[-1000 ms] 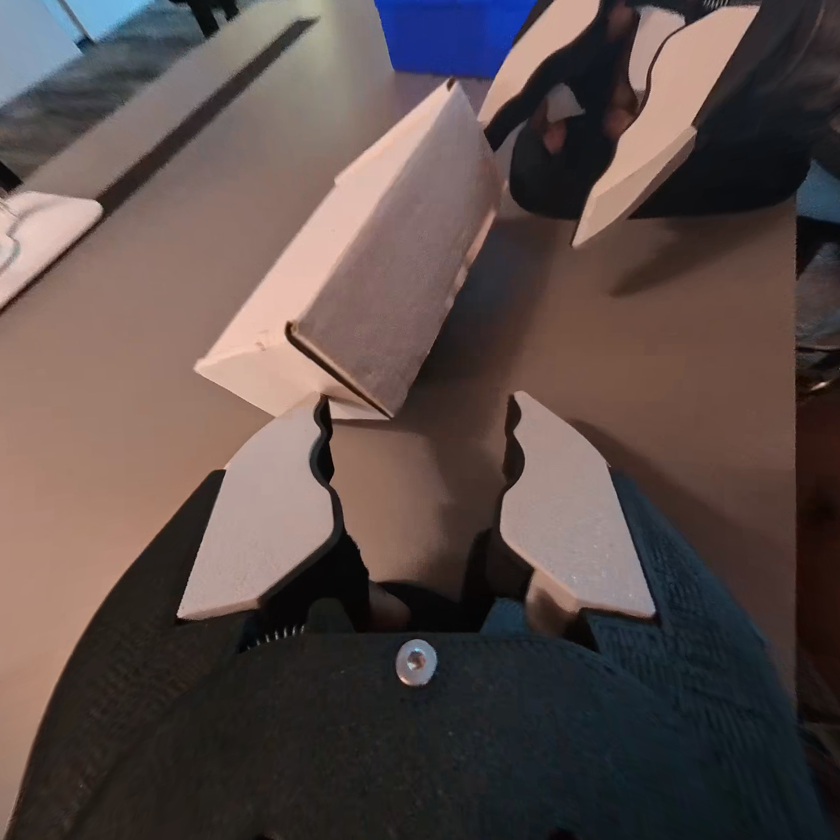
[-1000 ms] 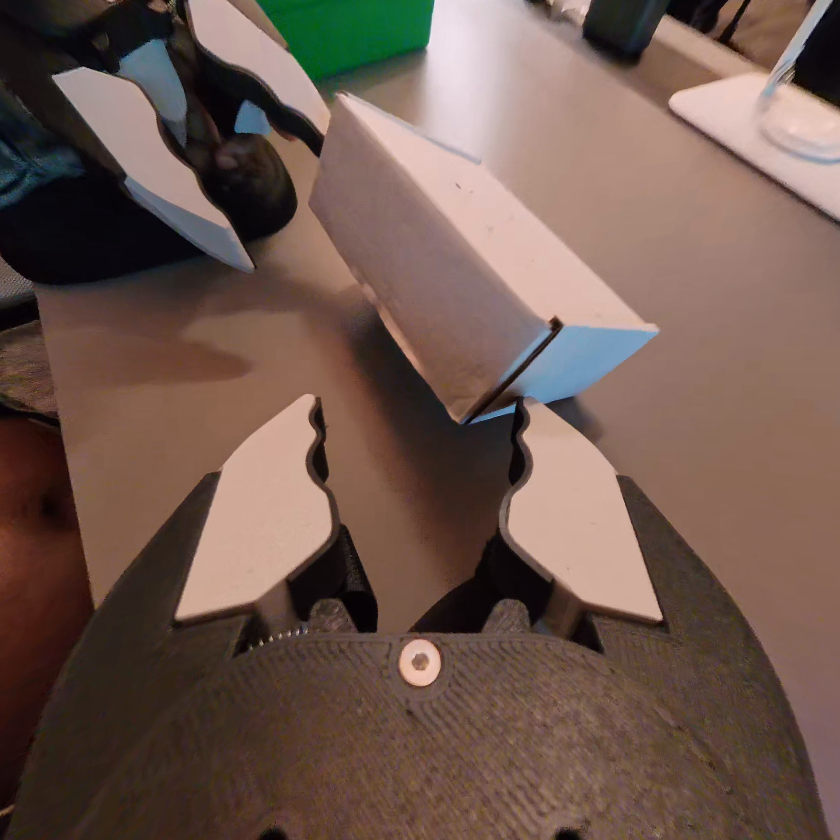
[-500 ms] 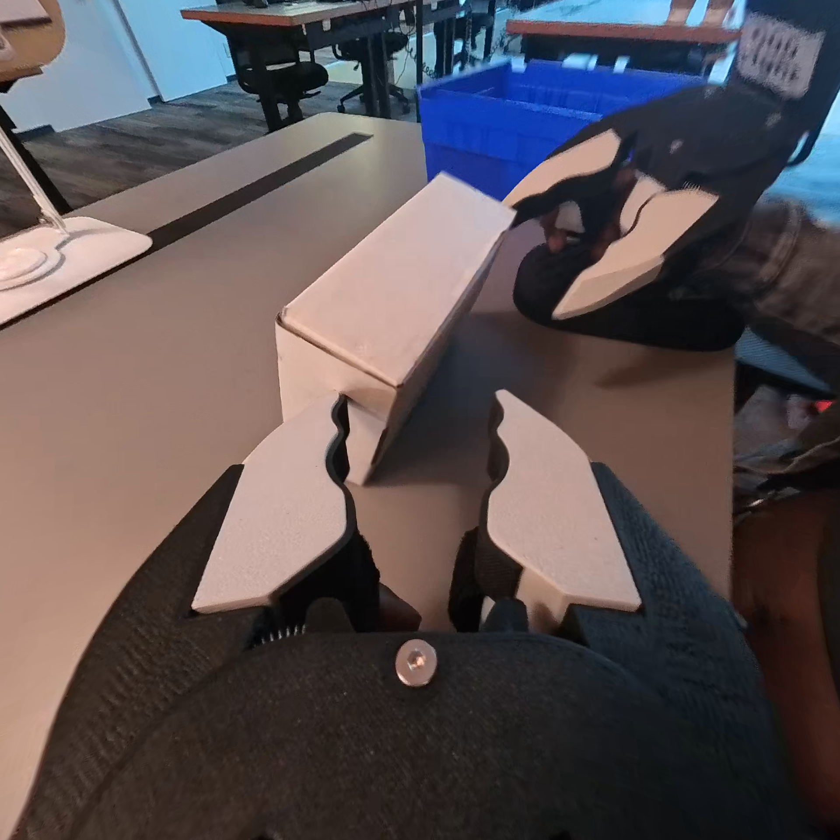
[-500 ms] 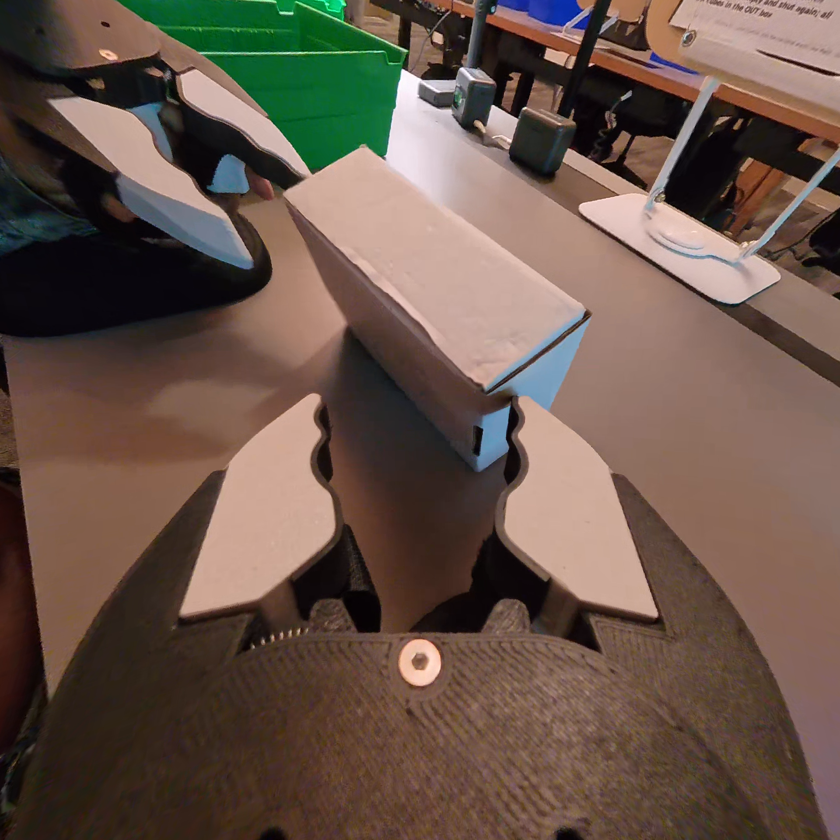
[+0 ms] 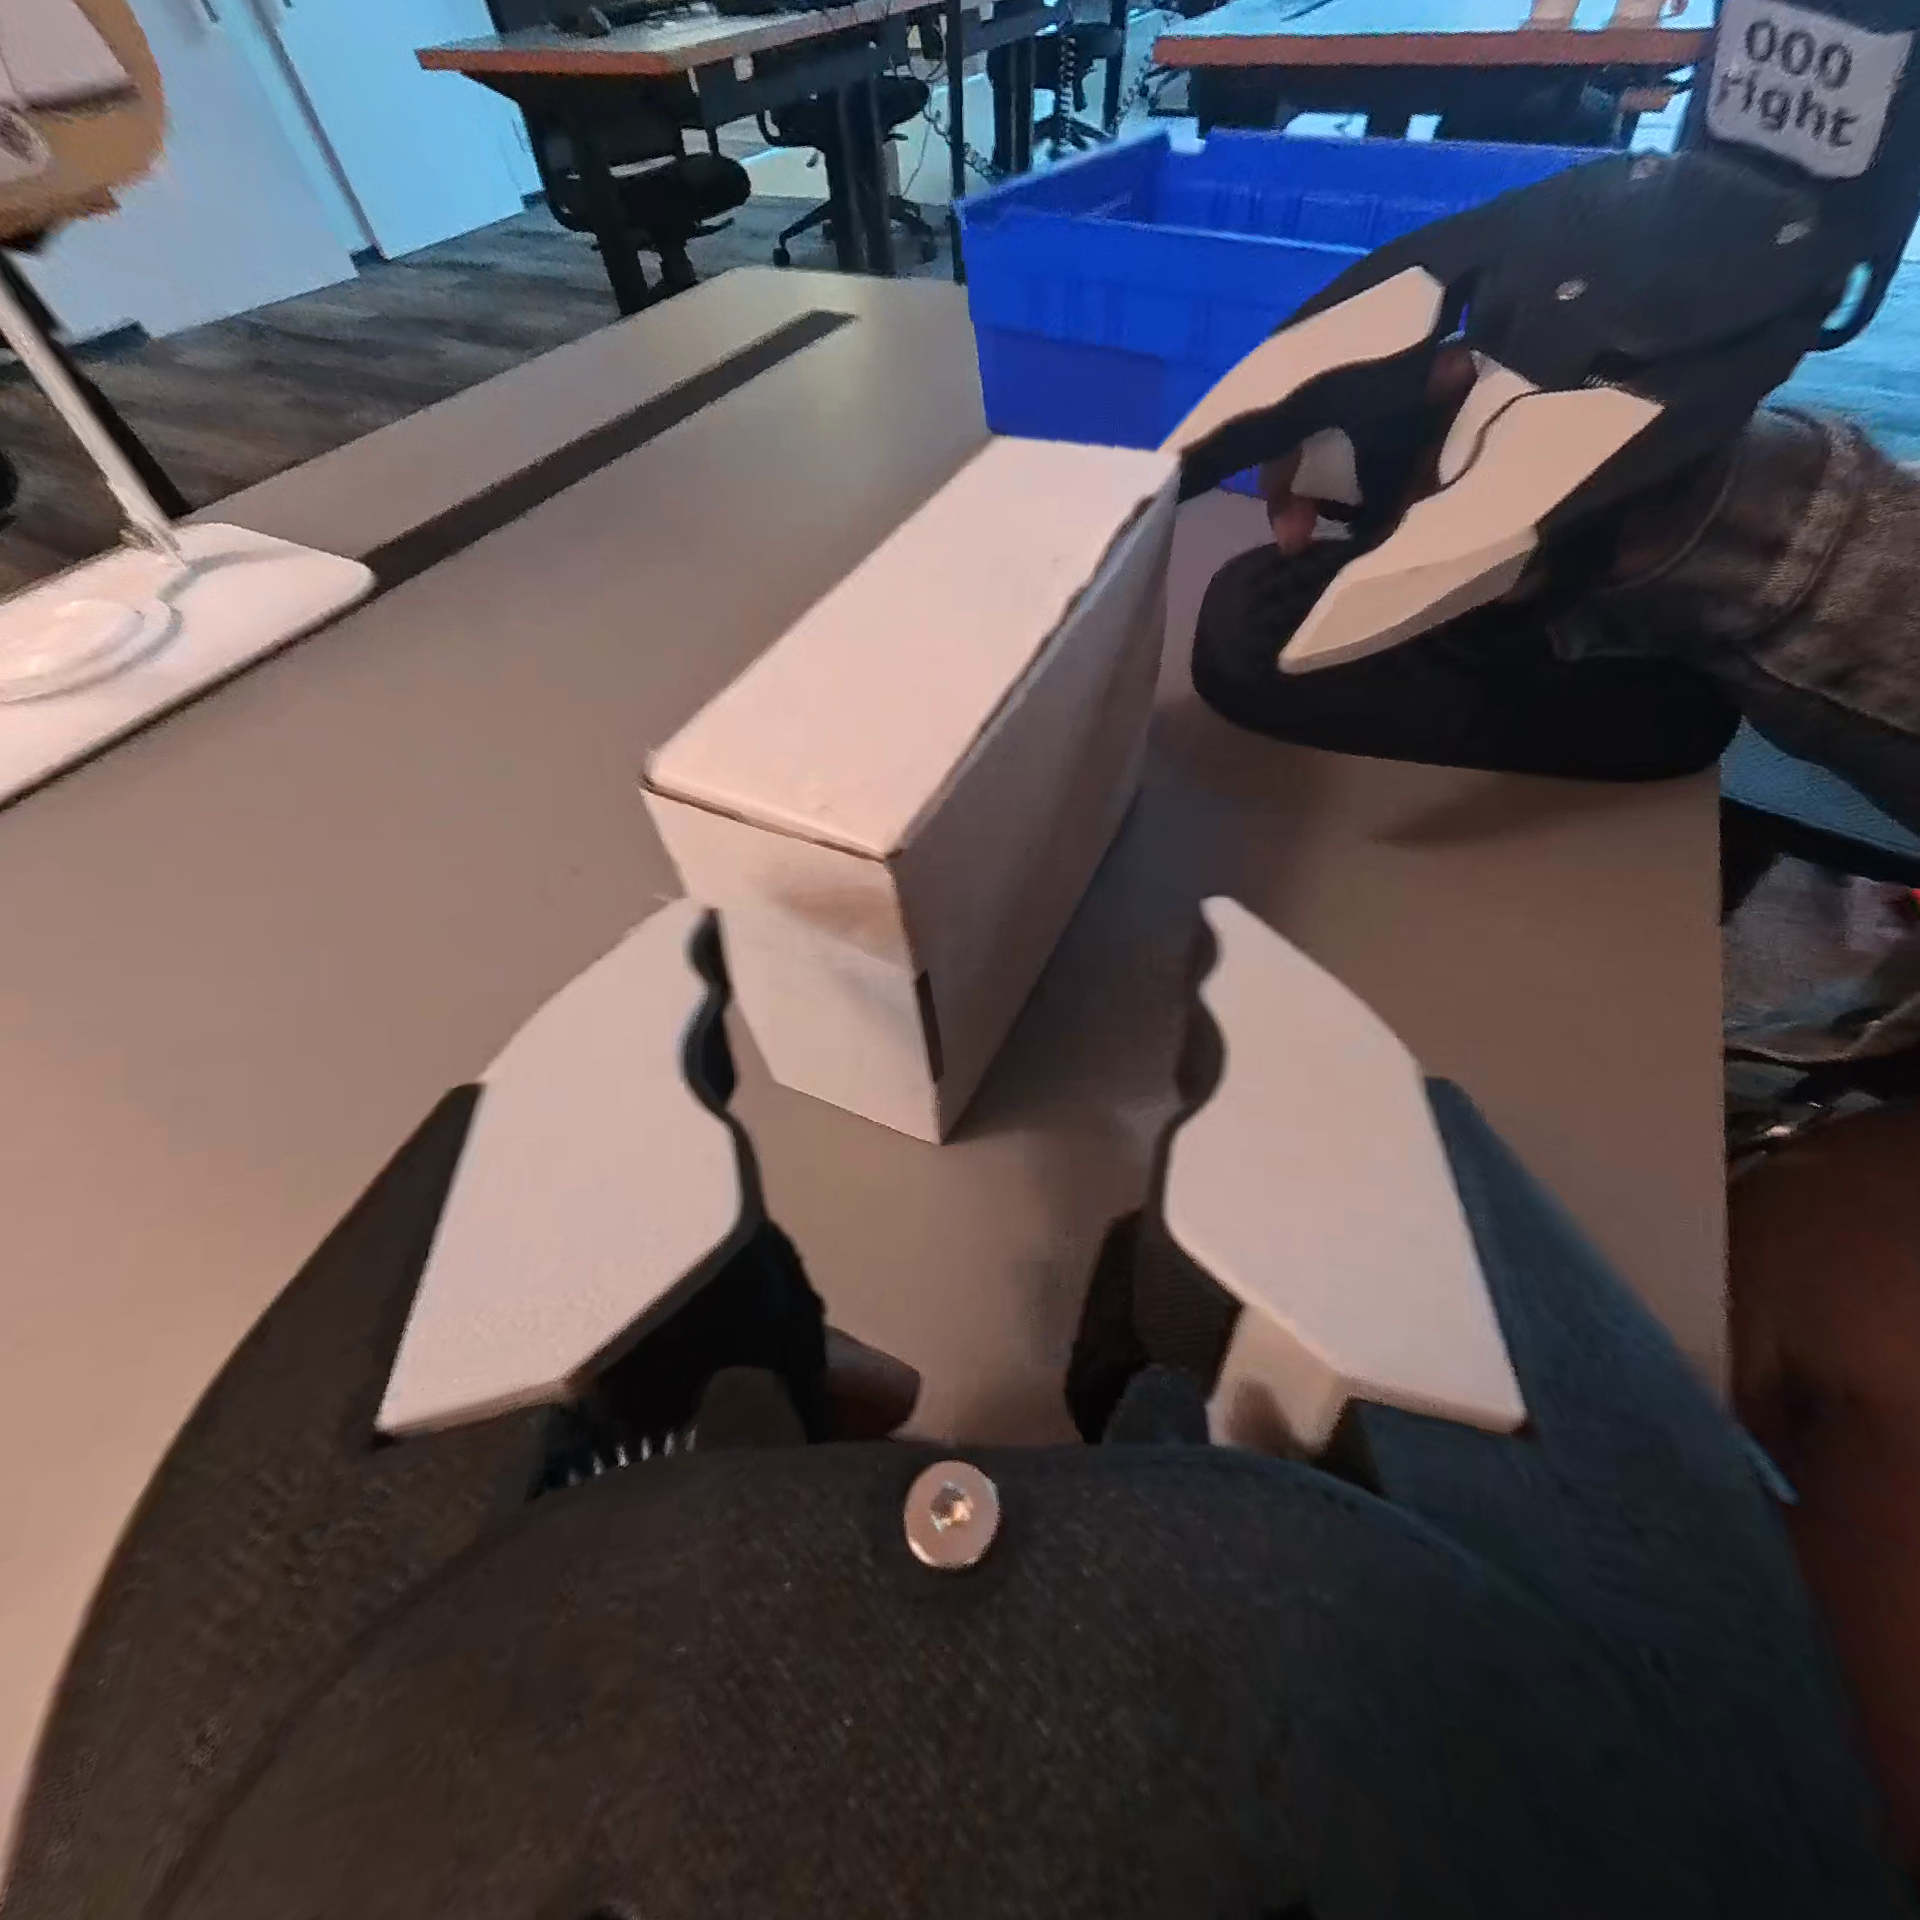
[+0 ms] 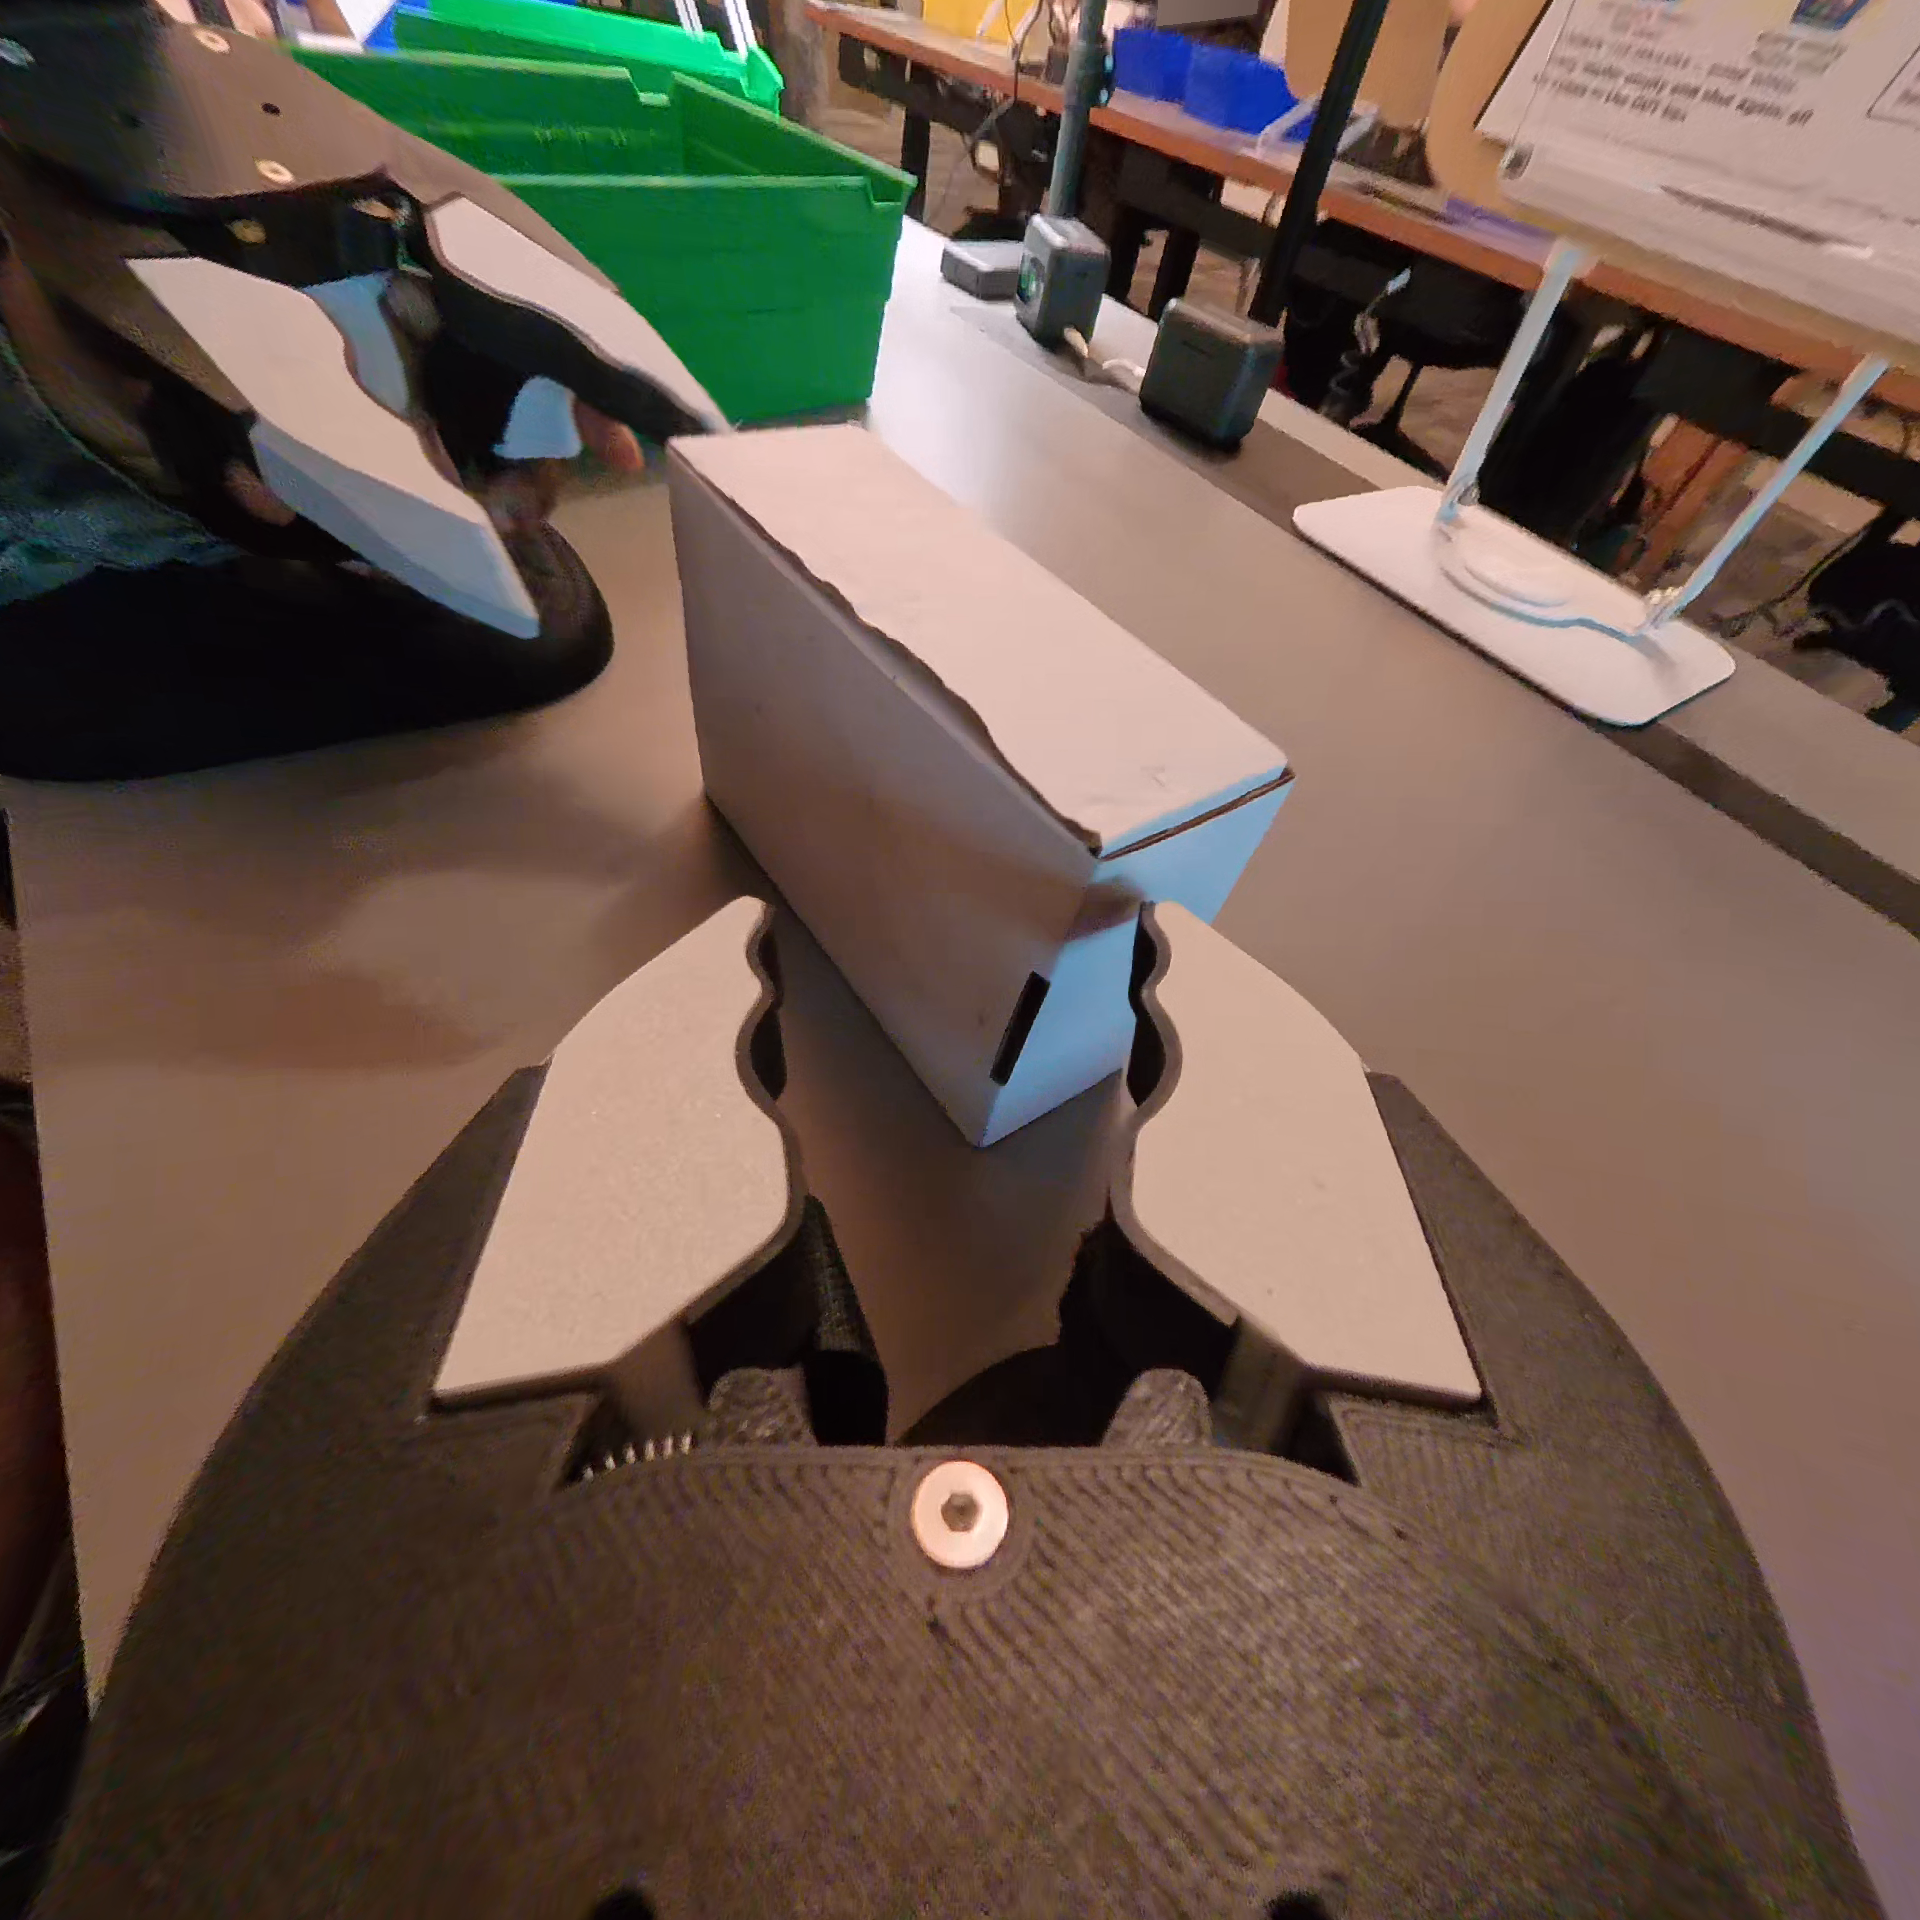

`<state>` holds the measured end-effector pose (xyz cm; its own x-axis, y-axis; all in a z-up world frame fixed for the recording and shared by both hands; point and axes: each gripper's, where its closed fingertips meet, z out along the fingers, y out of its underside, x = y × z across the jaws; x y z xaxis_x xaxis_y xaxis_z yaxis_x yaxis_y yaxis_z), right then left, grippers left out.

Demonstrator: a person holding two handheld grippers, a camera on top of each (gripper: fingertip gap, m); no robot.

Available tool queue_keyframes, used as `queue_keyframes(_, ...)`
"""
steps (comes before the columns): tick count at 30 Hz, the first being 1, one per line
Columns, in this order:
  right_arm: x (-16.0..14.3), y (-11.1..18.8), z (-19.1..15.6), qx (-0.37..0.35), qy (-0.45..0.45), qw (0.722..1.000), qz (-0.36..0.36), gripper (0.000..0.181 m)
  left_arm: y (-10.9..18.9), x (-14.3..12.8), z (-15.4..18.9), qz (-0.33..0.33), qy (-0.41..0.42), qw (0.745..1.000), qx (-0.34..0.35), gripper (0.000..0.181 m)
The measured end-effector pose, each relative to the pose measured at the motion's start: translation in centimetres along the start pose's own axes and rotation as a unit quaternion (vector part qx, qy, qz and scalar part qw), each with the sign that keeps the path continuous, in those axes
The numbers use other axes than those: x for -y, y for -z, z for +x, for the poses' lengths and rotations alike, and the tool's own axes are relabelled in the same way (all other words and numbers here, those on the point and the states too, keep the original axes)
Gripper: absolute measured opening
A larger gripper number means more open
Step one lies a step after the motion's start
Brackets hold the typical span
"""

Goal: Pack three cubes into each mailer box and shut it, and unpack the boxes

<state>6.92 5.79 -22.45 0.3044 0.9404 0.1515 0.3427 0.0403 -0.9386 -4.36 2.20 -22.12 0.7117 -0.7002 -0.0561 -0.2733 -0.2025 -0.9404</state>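
Note:
A white mailer box (image 5: 914,727) lies shut on the grey table (image 5: 312,883), lid side up, lengthwise between my two grippers. My left gripper (image 5: 951,914) is open at the box's near end, and its left finger's tip rests against that end. My right gripper (image 6: 953,912) is open at the opposite end of the box (image 6: 935,675), with its right finger's tip against that end. Each gripper shows in the other's view, the right one (image 5: 1236,556) and the left one (image 6: 623,525), both open and holding nothing. No cubes are in view.
A blue bin (image 5: 1122,301) stands on the table behind the right gripper. A green bin (image 6: 707,208) stands behind the left gripper. A white stand base (image 6: 1507,592) and small dark devices (image 6: 1205,364) sit along the table's far side. The table's front edge is close to both grippers.
The box was tipped up on one long edge and has come down level on the table. Both grippers stayed open at its two ends and tilted up to look more level.

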Motion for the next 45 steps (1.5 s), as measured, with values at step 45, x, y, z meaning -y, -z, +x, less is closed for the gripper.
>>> queue_keyframes(45, 4.7, -1.7, -0.2, -0.041, 0.469, 0.879, -0.079, 0.03, -6.1, -0.9, -0.8, 0.019, -0.109, 0.988, -0.106, 0.082)
